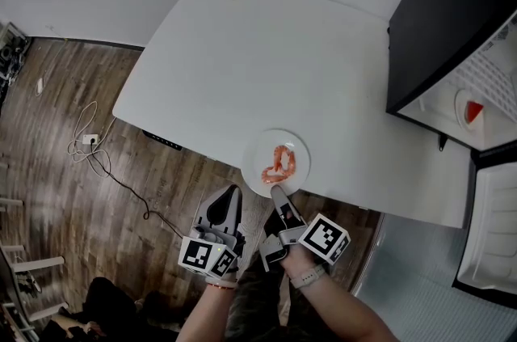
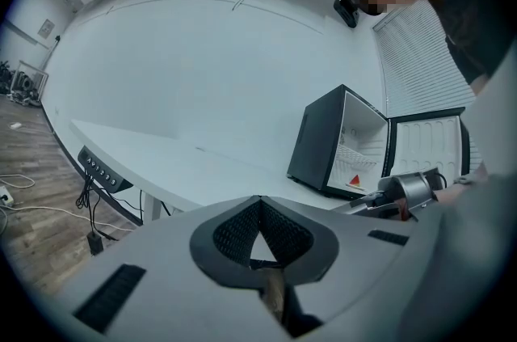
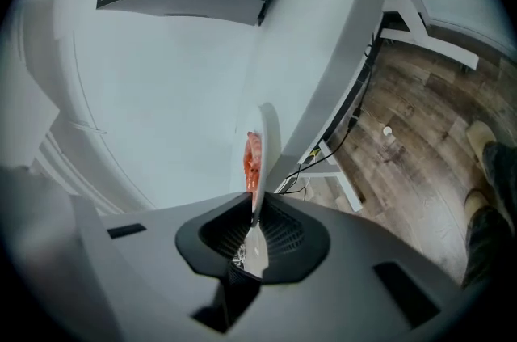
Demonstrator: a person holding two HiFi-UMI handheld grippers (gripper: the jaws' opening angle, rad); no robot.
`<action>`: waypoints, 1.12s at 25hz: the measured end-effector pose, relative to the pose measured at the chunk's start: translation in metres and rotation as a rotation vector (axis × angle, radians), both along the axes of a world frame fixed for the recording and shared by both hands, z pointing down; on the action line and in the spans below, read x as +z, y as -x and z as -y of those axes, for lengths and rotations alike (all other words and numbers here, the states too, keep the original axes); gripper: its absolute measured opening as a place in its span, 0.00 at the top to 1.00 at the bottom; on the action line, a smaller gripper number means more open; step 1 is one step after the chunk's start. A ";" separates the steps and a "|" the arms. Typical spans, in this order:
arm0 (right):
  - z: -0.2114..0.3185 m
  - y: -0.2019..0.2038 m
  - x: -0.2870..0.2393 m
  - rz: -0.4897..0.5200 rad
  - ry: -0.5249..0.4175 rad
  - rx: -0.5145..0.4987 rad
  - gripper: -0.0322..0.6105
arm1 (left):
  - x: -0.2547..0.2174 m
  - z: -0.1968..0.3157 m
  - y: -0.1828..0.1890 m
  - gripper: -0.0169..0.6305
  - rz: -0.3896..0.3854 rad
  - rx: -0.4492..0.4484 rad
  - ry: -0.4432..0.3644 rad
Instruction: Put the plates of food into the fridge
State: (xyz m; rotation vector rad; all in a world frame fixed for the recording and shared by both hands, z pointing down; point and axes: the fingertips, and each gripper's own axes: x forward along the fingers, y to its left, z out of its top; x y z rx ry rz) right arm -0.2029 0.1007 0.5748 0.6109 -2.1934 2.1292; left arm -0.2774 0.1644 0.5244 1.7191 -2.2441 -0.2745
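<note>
Right gripper (image 1: 277, 192) pinches the plate (image 1: 300, 145) rim where it overhangs the table (image 1: 242, 57): easy purchase for lifting. Left gripper (image 1: 230, 193) idle, jaws pressed together, empty.

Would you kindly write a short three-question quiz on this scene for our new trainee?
1. True or false: the fridge stands with its door shut.
2. What do the right tongs clamp? A) the rim of the plate at the edge of the table B) a mug C) nothing
3. Fill in: the second plate, inside the fridge, carries food coloured ___.
Key: 1 false; 2 A; 3 red.
</note>
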 end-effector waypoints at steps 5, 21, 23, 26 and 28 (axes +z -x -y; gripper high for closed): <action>0.002 -0.004 -0.004 0.026 0.017 0.006 0.92 | -0.002 0.005 0.000 0.96 0.000 0.009 -0.003; 0.056 -0.051 -0.036 0.068 0.080 0.187 0.93 | -0.034 0.076 -0.024 0.96 0.028 0.167 -0.045; 0.066 -0.065 -0.043 0.073 0.087 0.221 0.93 | -0.040 0.091 -0.034 0.96 0.028 0.198 -0.055; 0.084 -0.086 -0.053 0.071 0.088 0.268 0.93 | -0.046 0.118 -0.049 0.96 0.024 0.254 -0.058; 0.096 -0.099 -0.062 0.070 0.084 0.300 0.93 | -0.051 0.135 -0.057 0.96 0.025 0.289 -0.062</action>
